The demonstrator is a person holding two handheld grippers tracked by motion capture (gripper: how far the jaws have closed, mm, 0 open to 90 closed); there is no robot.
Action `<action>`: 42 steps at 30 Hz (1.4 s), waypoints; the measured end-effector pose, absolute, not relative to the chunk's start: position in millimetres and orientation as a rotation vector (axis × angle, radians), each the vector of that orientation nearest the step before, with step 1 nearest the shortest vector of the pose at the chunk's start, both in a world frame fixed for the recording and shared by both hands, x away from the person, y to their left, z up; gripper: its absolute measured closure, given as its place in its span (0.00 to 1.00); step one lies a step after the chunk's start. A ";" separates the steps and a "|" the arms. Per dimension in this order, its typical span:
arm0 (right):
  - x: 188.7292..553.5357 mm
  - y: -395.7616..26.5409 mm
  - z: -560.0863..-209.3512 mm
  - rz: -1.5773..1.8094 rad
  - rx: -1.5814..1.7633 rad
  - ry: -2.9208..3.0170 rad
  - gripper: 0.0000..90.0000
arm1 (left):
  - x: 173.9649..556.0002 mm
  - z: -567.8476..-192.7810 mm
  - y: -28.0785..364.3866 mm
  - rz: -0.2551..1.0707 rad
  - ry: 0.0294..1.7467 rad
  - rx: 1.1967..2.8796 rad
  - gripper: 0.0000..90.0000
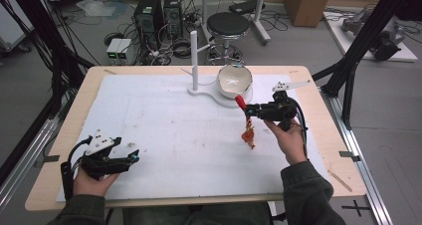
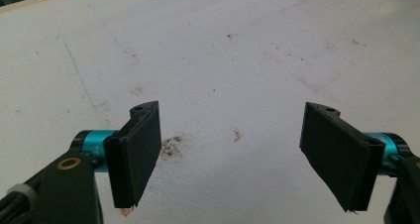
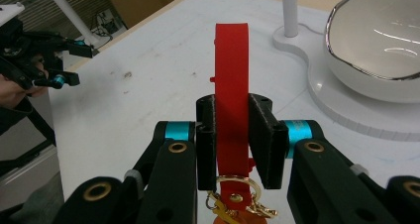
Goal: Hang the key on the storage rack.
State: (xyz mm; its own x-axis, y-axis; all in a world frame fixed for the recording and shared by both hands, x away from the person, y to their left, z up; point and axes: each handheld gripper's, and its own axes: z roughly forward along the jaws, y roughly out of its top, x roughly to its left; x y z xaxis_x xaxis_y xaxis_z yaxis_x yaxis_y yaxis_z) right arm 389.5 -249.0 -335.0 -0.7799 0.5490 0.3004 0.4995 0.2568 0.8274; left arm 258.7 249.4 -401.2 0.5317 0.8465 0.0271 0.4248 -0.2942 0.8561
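My right gripper [image 3: 232,135] is shut on a red strap [image 3: 231,80] that sticks up between its jaws; a gold ring and chain [image 3: 233,196] hang below. From above, the right gripper [image 1: 247,108] is held over the mat right of centre, the red strap [image 1: 240,102] poking toward the bowl and an orange-red charm [image 1: 248,135] dangling under it. A white bowl [image 1: 234,80] with a shiny rim sits on a white stand with an upright post [image 1: 194,60]. My left gripper [image 1: 133,157] rests near the front left; its jaws [image 2: 233,157] stand wide open over bare mat.
A white mat [image 1: 164,130] covers the wooden table [image 1: 89,78]. A black frame leg [image 1: 348,80] stands at the right edge. A stool [image 1: 228,26] and computer towers [image 1: 149,16] sit on the floor beyond the table.
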 end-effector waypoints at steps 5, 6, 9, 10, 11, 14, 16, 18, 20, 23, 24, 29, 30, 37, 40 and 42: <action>392.0 -243.3 -330.1 1.613 1.004 2.448 0.83 | 258.5 -401.1 249.3 0.621 1.041 1.911 0.27; 392.6 -242.0 -329.2 1.612 1.002 2.453 0.83 | 258.6 -401.1 249.5 0.622 1.039 1.913 0.27; 394.5 -237.5 -326.7 1.621 0.987 2.454 0.83 | 258.5 -401.0 249.5 0.621 1.041 1.912 0.27; 395.2 -236.3 -326.0 1.628 0.982 2.454 0.83 | 258.5 -401.0 249.6 0.619 1.040 1.912 0.27; 395.4 -235.4 -325.1 1.628 0.989 2.458 0.83 | 258.5 -400.8 250.0 0.623 1.039 1.916 0.27; 398.1 -231.9 -322.7 1.647 0.973 2.455 0.83 | 258.5 -400.9 250.1 0.622 1.039 1.914 0.27; 399.2 -229.4 -321.0 1.663 0.968 2.451 0.83 | 258.5 -400.8 250.1 0.622 1.039 1.913 0.27; 400.7 -226.9 -319.5 1.672 0.962 2.451 0.83 | 258.5 -400.7 250.1 0.622 1.040 1.912 0.27; 402.1 -224.3 -317.8 1.676 0.955 2.450 0.83 | 258.4 -400.7 250.1 0.623 1.040 1.912 0.27; 404.6 -220.0 -315.8 1.690 0.944 2.450 0.83 | 258.4 -400.6 250.1 0.623 1.040 1.912 0.27; 404.8 -218.1 -315.0 1.693 0.947 2.452 0.83 | 258.4 -400.6 250.1 0.623 1.040 1.912 0.27; 409.0 -210.5 -312.0 1.698 0.924 2.457 0.83 | 258.4 -400.7 250.2 0.623 1.041 1.909 0.27; 410.0 -208.5 -310.9 1.704 0.927 2.456 0.83 | 258.4 -400.8 250.2 0.622 1.040 1.909 0.27; 418.0 -197.6 -306.2 1.728 0.917 2.459 0.83 | 258.4 -400.6 250.3 0.622 1.040 1.909 0.27; 421.0 -191.2 -303.2 1.725 0.904 2.465 0.83 | 258.3 -400.5 250.4 0.624 1.039 1.910 0.27; 423.5 -186.0 -301.3 1.729 0.896 2.462 0.83 | 258.2 -400.3 250.5 0.624 1.040 1.912 0.27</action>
State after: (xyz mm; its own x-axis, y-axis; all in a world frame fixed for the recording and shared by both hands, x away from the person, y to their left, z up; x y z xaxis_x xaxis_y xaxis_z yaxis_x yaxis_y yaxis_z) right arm 423.5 -186.0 -301.3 -0.8370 0.4494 0.3122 0.4462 0.2304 0.8647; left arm 258.2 250.5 -400.3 0.5297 0.8477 0.0285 0.4237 -0.2936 0.8569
